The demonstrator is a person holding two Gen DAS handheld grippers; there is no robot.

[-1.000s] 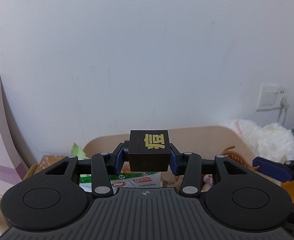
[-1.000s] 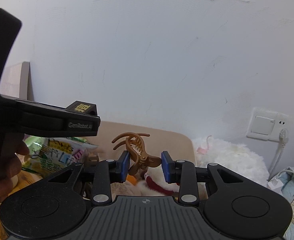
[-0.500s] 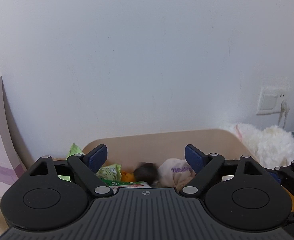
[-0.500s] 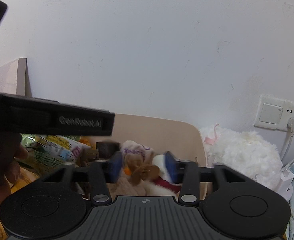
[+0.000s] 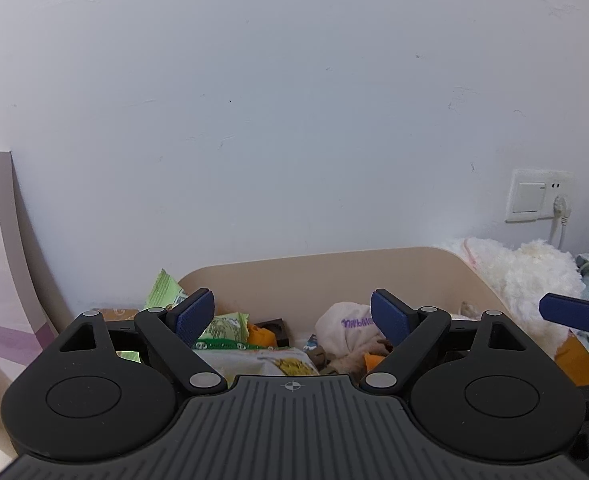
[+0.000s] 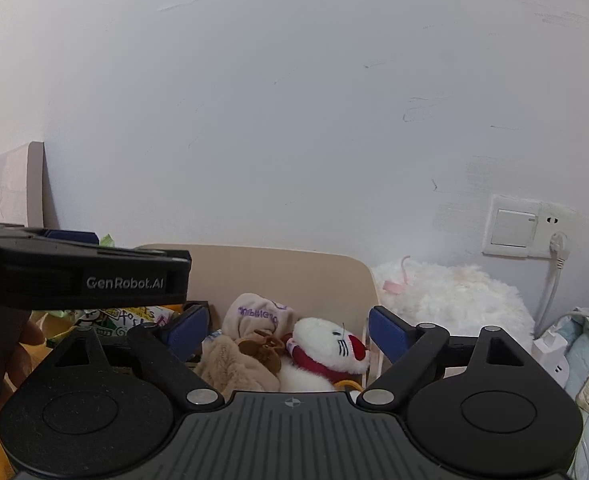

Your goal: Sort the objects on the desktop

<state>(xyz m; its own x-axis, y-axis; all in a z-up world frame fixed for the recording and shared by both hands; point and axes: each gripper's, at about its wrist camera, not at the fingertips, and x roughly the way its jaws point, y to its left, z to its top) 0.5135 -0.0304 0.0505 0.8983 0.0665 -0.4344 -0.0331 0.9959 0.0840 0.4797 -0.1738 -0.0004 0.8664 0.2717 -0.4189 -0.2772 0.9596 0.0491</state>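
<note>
My left gripper [image 5: 293,312] is open and empty above a beige bin [image 5: 334,276]. The small black box [image 5: 272,330] lies in the bin among green snack packets [image 5: 222,326]. My right gripper [image 6: 285,330] is open and empty above the same bin [image 6: 278,272]. The brown hair claw [image 6: 264,350] lies on a beige plush [image 6: 238,364] next to a white and red plush cat [image 6: 328,350]. The left gripper's body [image 6: 86,280] crosses the left of the right wrist view.
A white wall stands close behind the bin. A fluffy white plush [image 6: 454,296] sits to the right of the bin. A wall socket with a plug [image 6: 522,226] is at the right. A pink board [image 5: 2,248] leans at the left.
Both grippers opened. The black box dropped from the left gripper into the bin. The brown hair claw dropped from the right gripper onto the plush toys.
</note>
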